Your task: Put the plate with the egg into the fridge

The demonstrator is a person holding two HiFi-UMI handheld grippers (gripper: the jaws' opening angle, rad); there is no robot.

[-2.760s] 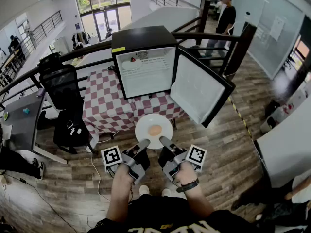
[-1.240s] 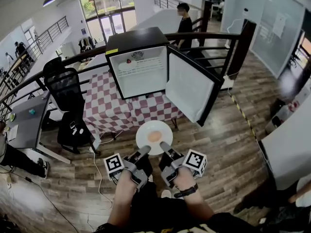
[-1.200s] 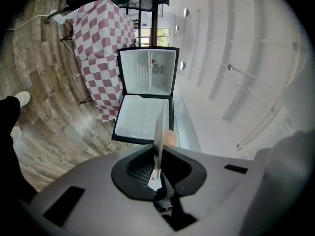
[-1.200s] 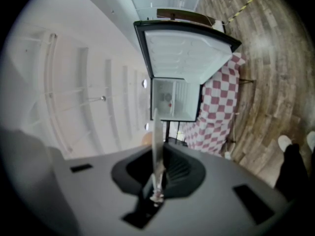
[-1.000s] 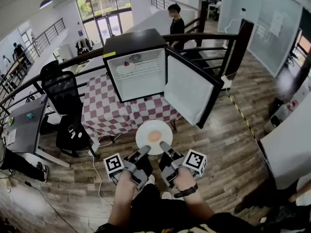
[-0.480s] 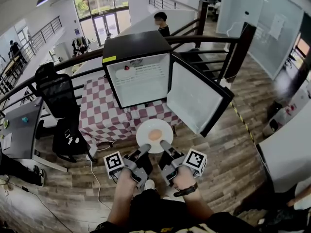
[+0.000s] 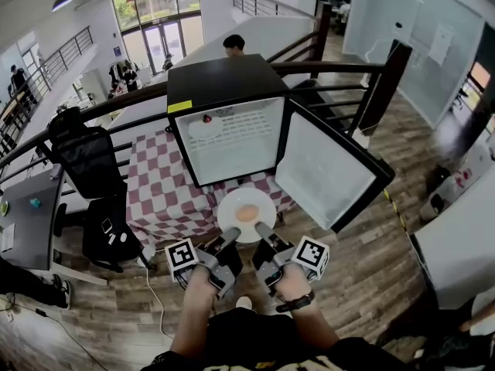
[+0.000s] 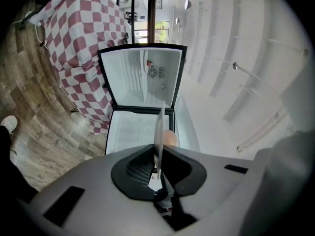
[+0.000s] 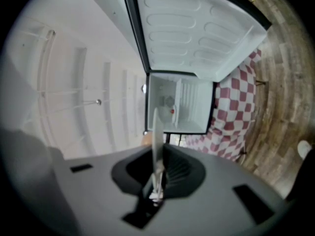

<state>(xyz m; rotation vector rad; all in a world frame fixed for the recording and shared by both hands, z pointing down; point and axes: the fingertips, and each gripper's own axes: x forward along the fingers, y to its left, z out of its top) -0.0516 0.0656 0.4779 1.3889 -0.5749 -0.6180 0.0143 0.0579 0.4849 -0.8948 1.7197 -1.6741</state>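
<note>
A white plate (image 7: pixel 232 205) with a pale orange egg (image 7: pixel 247 213) on it hangs level in front of me, over the near edge of the checked table. My left gripper (image 7: pixel 230 236) is shut on the plate's near-left rim and my right gripper (image 7: pixel 261 229) on its near-right rim. Both gripper views show the plate (image 8: pixel 159 127) (image 9: pixel 155 132) edge-on between the pads, and the egg (image 8: pixel 170 137) shows in the left one. Ahead stands the black mini fridge (image 7: pixel 228 76), its door (image 7: pixel 332 172) swung open to the right. Its upper shelf holds another white plate (image 7: pixel 206 125) with a small red thing.
The fridge sits on a table under a red-and-white checked cloth (image 7: pixel 158 195). A black office chair (image 7: pixel 83 157) and a grey desk (image 7: pixel 19 226) are at the left. A dark railing (image 7: pixel 340 68) runs behind, with a person (image 7: pixel 232 45) beyond the fridge. A white counter (image 7: pixel 464 230) stands right.
The fridge has come nearer and looms larger in the head view, while the plate stays gripped the same way. The person in the background has walked left, to behind the fridge.
</note>
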